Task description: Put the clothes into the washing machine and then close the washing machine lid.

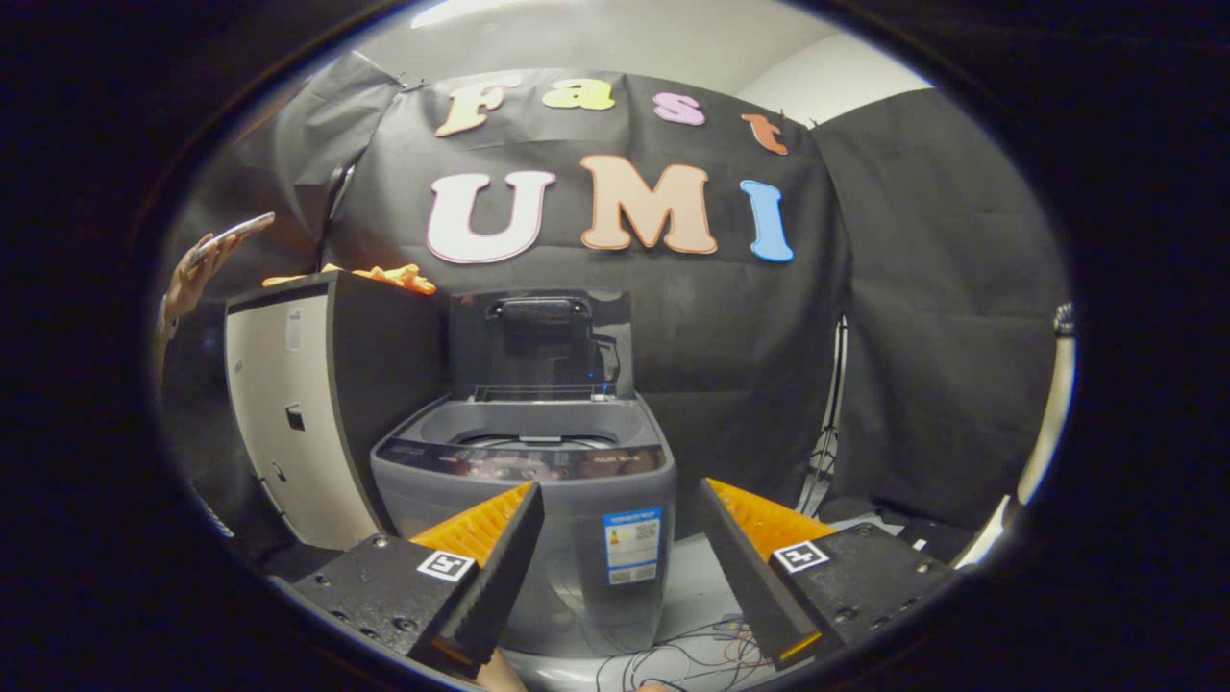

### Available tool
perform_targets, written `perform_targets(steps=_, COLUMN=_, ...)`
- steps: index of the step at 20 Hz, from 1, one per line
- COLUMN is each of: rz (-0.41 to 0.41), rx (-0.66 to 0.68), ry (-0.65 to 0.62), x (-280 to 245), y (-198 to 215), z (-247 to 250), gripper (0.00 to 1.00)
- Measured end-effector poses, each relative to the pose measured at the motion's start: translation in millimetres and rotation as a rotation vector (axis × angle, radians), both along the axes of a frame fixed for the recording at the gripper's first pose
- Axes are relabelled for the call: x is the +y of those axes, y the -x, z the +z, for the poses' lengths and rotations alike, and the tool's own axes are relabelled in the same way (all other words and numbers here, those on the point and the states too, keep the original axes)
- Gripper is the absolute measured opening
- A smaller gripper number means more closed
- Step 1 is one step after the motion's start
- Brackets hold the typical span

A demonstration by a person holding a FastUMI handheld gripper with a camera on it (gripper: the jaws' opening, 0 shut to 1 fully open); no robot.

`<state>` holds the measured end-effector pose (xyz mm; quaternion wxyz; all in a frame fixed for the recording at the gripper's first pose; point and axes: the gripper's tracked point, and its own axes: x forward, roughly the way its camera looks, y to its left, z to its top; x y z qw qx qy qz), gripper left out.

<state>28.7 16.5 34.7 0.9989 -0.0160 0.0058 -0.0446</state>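
Facing the washing machine, lid raised, the fingers gape wide, empty. Orange clothes lie on the cabinet beside it; a loose pinch could drop them short.

Grey washer with dark lid; orange clothes on a white-and-black cabinet; tongs, spread apart, are black and orange.

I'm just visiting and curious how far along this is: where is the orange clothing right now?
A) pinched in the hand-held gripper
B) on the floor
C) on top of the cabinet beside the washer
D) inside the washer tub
C: the orange clothing lies on top of the cabinet beside the open-lidded washer, while the hand-held gripper is open and holds nothing.
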Motion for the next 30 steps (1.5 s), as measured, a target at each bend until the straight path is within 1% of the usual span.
perform_targets(steps=3, rz=0.063, rx=-0.052, ry=0.012, x=45, y=-35, z=60, gripper=0.97)
perform_targets(steps=6, rz=0.153, rx=-0.091, ry=-0.035, x=101, y=-65, z=117, gripper=0.97)
perform_targets(steps=9, rz=0.245, rx=-0.089, ry=-0.073, x=157, y=-96, z=167, gripper=0.97)
perform_targets(steps=13, rz=0.372, rx=-0.063, ry=-0.077, x=232, y=-130, z=218, gripper=0.97)
perform_targets(steps=17, rz=0.486, rx=-0.023, ry=-0.048, x=310, y=-161, z=253, gripper=0.97)
perform_targets(steps=20, rz=0.552, rx=0.04, ry=-0.02, x=366, y=-187, z=262, gripper=0.97)
perform_targets(steps=23, rz=0.575, rx=0.133, ry=-0.015, x=406, y=-216, z=253, gripper=0.97)
perform_targets(steps=27, rz=0.566, rx=0.345, ry=-0.095, x=434, y=-255, z=216, gripper=0.97)
perform_targets(steps=30, rz=0.519, rx=0.486, ry=-0.085, x=440, y=-282, z=183, gripper=0.97)
